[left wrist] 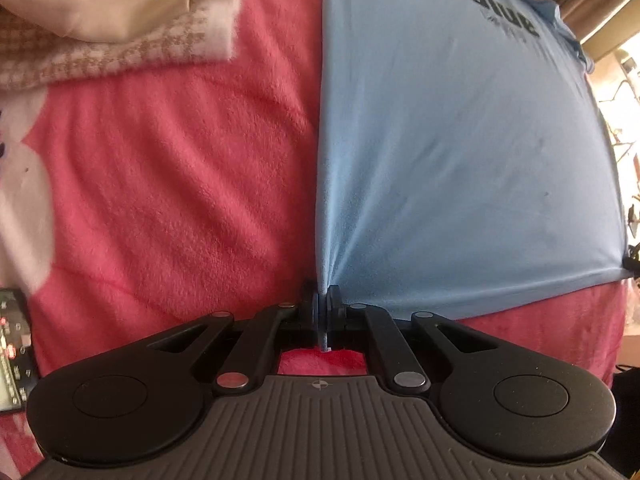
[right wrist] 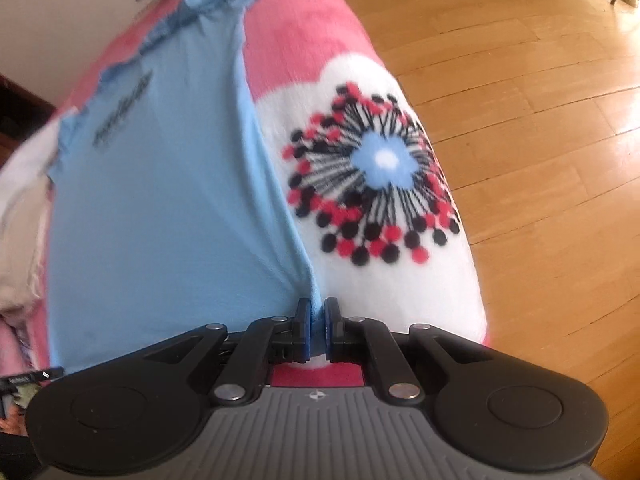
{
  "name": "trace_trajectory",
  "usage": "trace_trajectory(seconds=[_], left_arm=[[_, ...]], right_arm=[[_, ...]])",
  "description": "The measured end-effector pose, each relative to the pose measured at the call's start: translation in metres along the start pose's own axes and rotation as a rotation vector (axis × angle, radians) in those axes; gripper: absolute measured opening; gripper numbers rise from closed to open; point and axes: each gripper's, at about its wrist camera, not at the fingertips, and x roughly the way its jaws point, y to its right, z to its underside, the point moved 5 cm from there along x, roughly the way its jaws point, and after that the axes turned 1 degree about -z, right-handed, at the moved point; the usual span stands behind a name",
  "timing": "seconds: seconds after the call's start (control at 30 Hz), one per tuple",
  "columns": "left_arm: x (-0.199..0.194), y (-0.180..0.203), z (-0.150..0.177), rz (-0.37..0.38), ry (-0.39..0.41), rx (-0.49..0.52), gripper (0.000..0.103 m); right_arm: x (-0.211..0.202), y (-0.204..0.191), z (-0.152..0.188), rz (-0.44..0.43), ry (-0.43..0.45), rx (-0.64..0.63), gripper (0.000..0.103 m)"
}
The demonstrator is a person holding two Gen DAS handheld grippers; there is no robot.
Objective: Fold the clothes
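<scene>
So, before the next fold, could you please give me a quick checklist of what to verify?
1. Left gripper shut on the blue T-shirt corner: ok.
2. Right gripper shut on the other bottom corner: ok.
3. Hem taut between both grips: ok.
4. Shirt body flat on the pink blanket: ok.
5. Sleeves and collar laid flat: not ok, bunched.
6. Beige clothes pile apart from the shirt: ok.

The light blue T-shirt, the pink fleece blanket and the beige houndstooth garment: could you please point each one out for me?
light blue T-shirt point(left wrist: 460, 152): left wrist view, middle of its flat front.
pink fleece blanket point(left wrist: 180, 184): left wrist view, bare pink area left of the shirt.
beige houndstooth garment point(left wrist: 132, 54): left wrist view, its checked lower edge.
</scene>
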Motion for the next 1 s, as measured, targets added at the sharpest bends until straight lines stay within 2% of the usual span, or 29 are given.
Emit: trace_trajectory(seconds=[0.07,0.13,0.2,0.23,0.27,0.33,0.47,0.57,0.6,0.7,0.77,0.83,1.0], left_arm=[[-0.002,0.001,-0.002,0.000,0.009,0.030,0.006],[-0.005,0.001,-0.004,0.006,0.017,0.040,0.010],[-0.009,-0.002,-0.004,0.004,0.015,0.041,0.014],[-0.014,-0.004,-0.005,-0.011,0.025,0.047,0.018],[-0.021,-0.007,-0.006,-0.028,0.036,0.054,0.026],[-0.033,-0.013,-0.009,-0.064,0.059,0.068,0.032],[-0.057,-0.020,-0.016,-0.087,0.125,0.075,0.032],[-0.055,-0.005,-0.031,-0.041,0.186,0.109,0.032],[-0.048,0.007,-0.037,-0.017,0.194,0.138,0.032],[-0.021,0.045,-0.049,0.049,0.205,0.242,0.032],[-0.003,0.059,-0.052,0.064,0.183,0.298,0.032],[0.012,0.063,-0.052,0.058,0.143,0.315,0.032],[0.010,0.043,-0.059,0.061,0.133,0.268,0.032]], right_arm=[[-0.003,-0.004,0.001,0.014,-0.001,-0.038,0.010],[-0.006,-0.008,0.002,0.028,-0.004,-0.073,0.016],[-0.013,-0.011,0.004,0.050,-0.005,-0.104,0.031],[-0.019,-0.013,0.002,0.062,0.009,-0.126,0.034],[-0.025,-0.015,0.000,0.075,0.026,-0.149,0.036],[-0.038,-0.019,-0.004,0.101,0.058,-0.195,0.036],[-0.054,-0.033,-0.026,0.081,0.170,-0.253,0.036],[-0.037,-0.059,-0.041,0.039,0.211,-0.347,0.028],[-0.029,-0.069,-0.044,0.027,0.215,-0.383,0.021],[-0.002,-0.098,-0.054,-0.012,0.227,-0.491,0.016],[0.016,-0.099,-0.052,0.001,0.189,-0.532,0.015],[0.033,-0.088,-0.045,0.073,0.124,-0.553,0.014],[0.006,-0.036,-0.004,0.097,-0.002,-0.413,0.012]])
